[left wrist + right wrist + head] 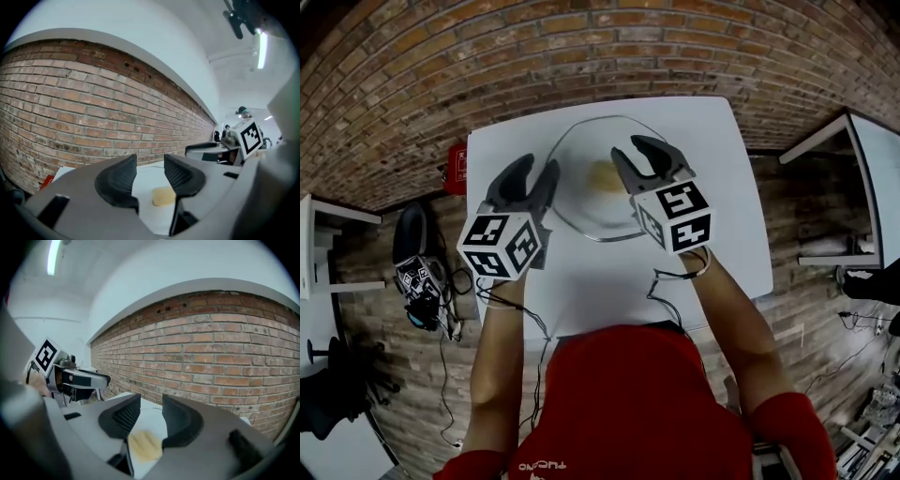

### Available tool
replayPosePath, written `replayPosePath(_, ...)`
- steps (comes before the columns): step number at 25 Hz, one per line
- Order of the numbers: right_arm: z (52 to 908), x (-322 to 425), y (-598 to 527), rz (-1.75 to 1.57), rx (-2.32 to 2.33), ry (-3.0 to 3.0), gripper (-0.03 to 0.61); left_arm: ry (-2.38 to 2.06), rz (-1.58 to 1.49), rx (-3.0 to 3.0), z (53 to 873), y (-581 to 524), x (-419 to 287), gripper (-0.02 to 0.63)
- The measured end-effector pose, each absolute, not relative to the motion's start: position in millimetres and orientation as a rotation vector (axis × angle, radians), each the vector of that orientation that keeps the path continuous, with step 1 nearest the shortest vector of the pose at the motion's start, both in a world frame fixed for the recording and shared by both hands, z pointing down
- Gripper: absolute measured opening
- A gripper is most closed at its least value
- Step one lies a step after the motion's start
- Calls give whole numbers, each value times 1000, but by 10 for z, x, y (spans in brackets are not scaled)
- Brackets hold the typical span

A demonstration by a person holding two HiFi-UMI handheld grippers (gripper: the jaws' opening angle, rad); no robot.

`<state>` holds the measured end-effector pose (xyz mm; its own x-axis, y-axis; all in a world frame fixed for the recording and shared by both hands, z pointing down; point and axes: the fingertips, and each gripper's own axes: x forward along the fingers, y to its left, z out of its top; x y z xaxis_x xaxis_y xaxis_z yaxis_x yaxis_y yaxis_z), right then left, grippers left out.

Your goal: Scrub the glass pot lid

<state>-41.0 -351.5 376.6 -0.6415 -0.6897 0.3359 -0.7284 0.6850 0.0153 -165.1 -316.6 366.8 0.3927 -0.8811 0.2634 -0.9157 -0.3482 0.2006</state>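
Observation:
A clear glass pot lid [581,202] lies flat on the white table [717,178], with a yellow sponge [605,175] resting at its middle. My left gripper [536,172] hovers over the lid's left rim, open and empty. My right gripper [640,156] hangs over the lid's right side, also open and empty. In the left gripper view the gripper [150,174] stands wide, and the sponge [164,196] lies on the table beyond it. In the right gripper view the gripper [150,417] is spread, with the sponge [144,446] below and beyond it.
A red object [457,161] sits at the table's left edge. Cabled gear [422,281] lies on the floor to the left. Other white tables [862,178] stand at both sides. A brick wall [93,112] runs behind the table.

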Motion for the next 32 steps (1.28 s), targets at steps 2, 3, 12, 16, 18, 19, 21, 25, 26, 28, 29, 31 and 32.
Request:
replayPosePath(2,3640,-404,-3449,140,1095,-2638,152,-1549,117,2391,3527,-3089,-1518,190)
replayPosePath(3,3607,-392,-3429,130,1088,-2649,152,-1545,105,2408,3472,-3058,-1468,190)
replayPosePath(12,3118,-484,-3058,8,1003,-2863,58,-1617,-38,2595,2860,-2795,-1178,69)
replayPosePath(16,2970,-519,-2942,-45,986,-2914,41,-1623,-35,2649,2742,-2741,-1080,31)
replayPosePath(18,2921,-534,-2890,-67,978,-2934,35,-1613,-34,2657,2738,-2722,-1053,25)
replayPosePath(19,2902,-536,-2866,-75,973,-2940,32,-1607,-36,2656,2741,-2714,-1040,22)
replayPosePath(21,2876,-529,-2829,-90,962,-2953,31,-1594,-43,2656,2749,-2706,-1006,18)
replayPosePath(25,2824,-505,-2780,-113,949,-2971,29,-1565,-34,2673,2768,-2702,-918,17)
replayPosePath(26,2813,-503,-2770,-120,947,-2972,29,-1559,-30,2678,2771,-2703,-900,17)
replayPosePath(28,2811,-504,-2756,-132,939,-2968,29,-1552,-25,2685,2780,-2707,-873,17)
replayPosePath(29,2821,-503,-2752,-134,936,-2964,29,-1550,-23,2686,2785,-2710,-863,17)
replayPosePath(31,2846,-495,-2753,-133,931,-2956,29,-1544,-20,2690,2793,-2715,-840,17)
replayPosePath(32,2855,-488,-2756,-129,930,-2953,29,-1540,-18,2693,2797,-2718,-827,17)
